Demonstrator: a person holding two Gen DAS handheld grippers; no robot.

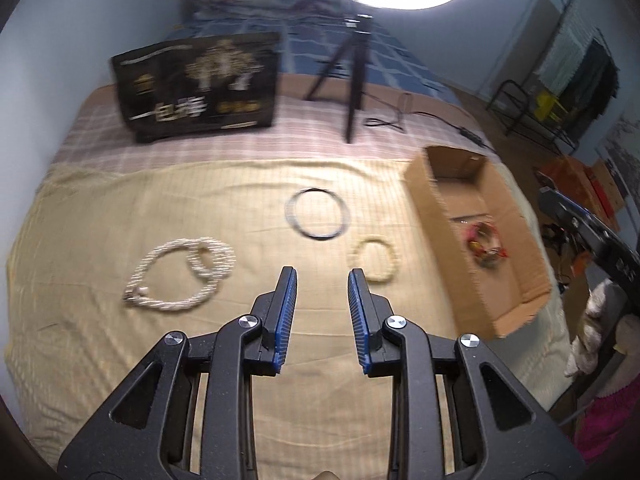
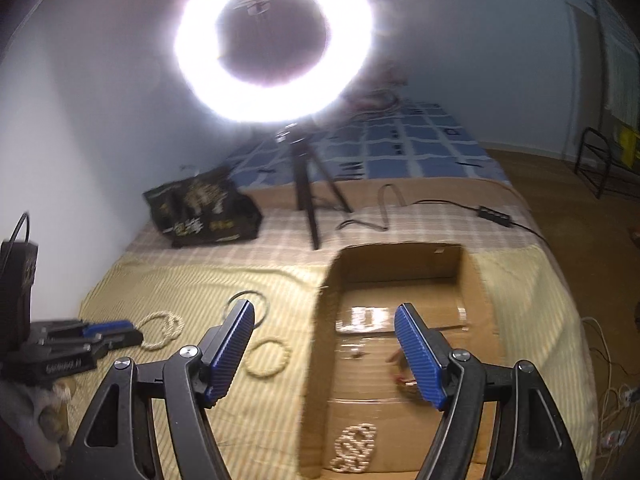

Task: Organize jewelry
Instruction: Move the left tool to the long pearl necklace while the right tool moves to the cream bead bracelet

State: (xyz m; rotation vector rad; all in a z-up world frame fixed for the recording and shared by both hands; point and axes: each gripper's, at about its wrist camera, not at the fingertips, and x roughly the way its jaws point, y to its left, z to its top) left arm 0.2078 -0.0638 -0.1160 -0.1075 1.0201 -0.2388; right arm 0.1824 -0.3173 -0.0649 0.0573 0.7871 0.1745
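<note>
Cream rope necklace (image 1: 180, 276), steel ring (image 1: 318, 214) and pale bead bracelet (image 1: 374, 260) are lying loose on the bedcloth, left tongs (image 1: 322, 274) narrowly apart and empty, aiming to pinch the bracelet next; right tongs (image 2: 324, 312), wide and empty, are hovering over the cardboard box (image 2: 468, 276) holding sorted pieces.

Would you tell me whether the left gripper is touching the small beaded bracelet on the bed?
Apart. In the right wrist view the left gripper sits well short of the small beaded bracelet, with bare cloth between them.
</note>
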